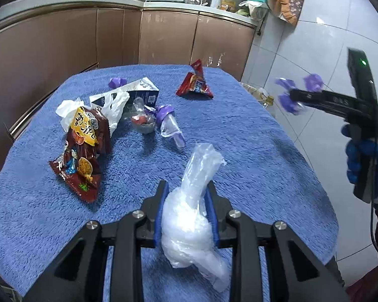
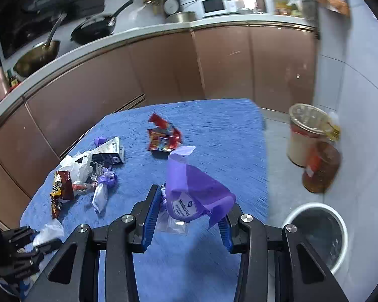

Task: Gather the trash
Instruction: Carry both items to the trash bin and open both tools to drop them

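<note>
My left gripper (image 1: 187,188) is shut on a crumpled clear plastic bag (image 1: 189,216) just above the blue towel (image 1: 252,151). My right gripper (image 2: 189,201) is shut on a purple wrapper (image 2: 191,191) and holds it above the towel's right side; it shows off the table's right edge in the left wrist view (image 1: 300,93). A brown snack bag (image 1: 83,151), a white plastic bag (image 1: 113,105), a dark carton (image 1: 143,90), a purple-banded clear wrapper (image 1: 168,123) and a red snack packet (image 1: 195,83) lie on the towel. A white trash bin (image 2: 317,234) stands on the floor at the right.
Brown kitchen cabinets (image 1: 88,37) run behind the table. A lidded jar (image 2: 305,136) and an oil bottle (image 2: 322,168) stand on the tiled floor beyond the bin. Pans (image 2: 95,27) and a microwave (image 2: 214,5) sit on the counter.
</note>
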A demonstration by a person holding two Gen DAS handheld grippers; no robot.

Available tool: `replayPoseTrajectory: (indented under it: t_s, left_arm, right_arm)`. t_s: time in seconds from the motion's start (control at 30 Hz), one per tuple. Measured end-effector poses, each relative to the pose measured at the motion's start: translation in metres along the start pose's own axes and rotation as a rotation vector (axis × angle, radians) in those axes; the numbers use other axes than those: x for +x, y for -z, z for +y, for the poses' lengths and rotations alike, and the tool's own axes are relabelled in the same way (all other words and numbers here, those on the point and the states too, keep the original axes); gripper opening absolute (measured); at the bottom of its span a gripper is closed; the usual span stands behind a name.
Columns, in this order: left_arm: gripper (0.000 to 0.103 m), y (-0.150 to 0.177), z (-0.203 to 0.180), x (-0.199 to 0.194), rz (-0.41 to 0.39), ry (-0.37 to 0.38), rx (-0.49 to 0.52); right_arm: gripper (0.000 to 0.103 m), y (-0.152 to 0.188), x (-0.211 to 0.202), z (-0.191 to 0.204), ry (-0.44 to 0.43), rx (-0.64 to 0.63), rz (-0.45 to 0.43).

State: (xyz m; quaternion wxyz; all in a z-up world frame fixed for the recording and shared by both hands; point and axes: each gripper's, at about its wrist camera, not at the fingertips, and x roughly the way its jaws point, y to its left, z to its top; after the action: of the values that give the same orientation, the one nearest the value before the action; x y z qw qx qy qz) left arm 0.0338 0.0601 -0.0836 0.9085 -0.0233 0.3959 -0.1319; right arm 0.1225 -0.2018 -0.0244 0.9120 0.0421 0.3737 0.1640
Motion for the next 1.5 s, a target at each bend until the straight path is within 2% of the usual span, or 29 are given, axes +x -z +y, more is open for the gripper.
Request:
replayPoseTrajectory:
  t_s: [0.43, 0.7, 0.93, 1.07, 1.23, 1.5]
  left_arm:
    - [0.027, -0.006, -0.043, -0.024, -0.024, 0.015, 0.092]
    - [0.027, -0.041, -0.087, 0.0, 0.003, 0.08, 0.188]
    - [0.027, -0.085, -0.17, 0.045, 0.031, 0.156, 0.332]
    - [0.027, -0.107, -0.223, 0.083, 0.07, 0.197, 0.386]
    - [0.027, -0.13, -0.276, 0.142, 0.132, 0.26, 0.407]
    - [0.028, -0.148, -0.335, 0.234, 0.219, 0.298, 0.384]
  right_arm:
    - [0.039, 0.046, -0.105, -0.087, 0.135, 0.205, -0.125]
    - [0.04, 0.073, -0.106, -0.125, 0.193, 0.274, -0.104]
    - [0.04, 0.089, -0.077, -0.152, 0.225, 0.307, -0.055]
    - [0.04, 0.097, -0.062, -0.177, 0.245, 0.349, -0.03]
    - [0.04, 0.106, -0.04, -0.21, 0.273, 0.405, 0.003]
    - [0.04, 0.114, -0.001, -0.252, 0.317, 0.457, 0.043]
